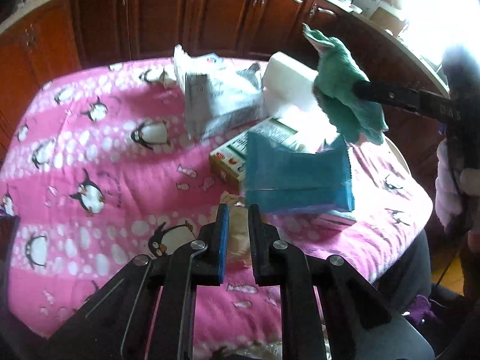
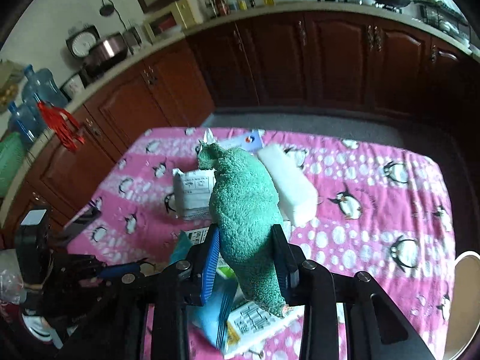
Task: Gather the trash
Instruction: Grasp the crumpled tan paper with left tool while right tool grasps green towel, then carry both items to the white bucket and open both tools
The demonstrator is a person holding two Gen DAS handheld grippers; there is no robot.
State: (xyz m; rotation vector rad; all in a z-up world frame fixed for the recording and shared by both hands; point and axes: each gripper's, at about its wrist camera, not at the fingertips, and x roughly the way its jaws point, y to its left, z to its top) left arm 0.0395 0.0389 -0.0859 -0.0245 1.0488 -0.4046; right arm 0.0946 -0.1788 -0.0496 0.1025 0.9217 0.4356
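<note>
Green fuzzy cloth point(image 2: 246, 210) gripped in right tool point(image 2: 247, 246), seemingly raised.

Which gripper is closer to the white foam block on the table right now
Right. The right gripper, gripping a green cloth, hangs just beside the white foam block. The left gripper sits nearer the table's front edge, behind the blue packet.

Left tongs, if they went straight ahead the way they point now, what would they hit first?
Most likely the blue packet, lying just beyond the tips of the left tongs, which are shut on a pale crumpled wrapper. Depth is uncertain; they might meet the pink penguin cloth beneath first.
</note>
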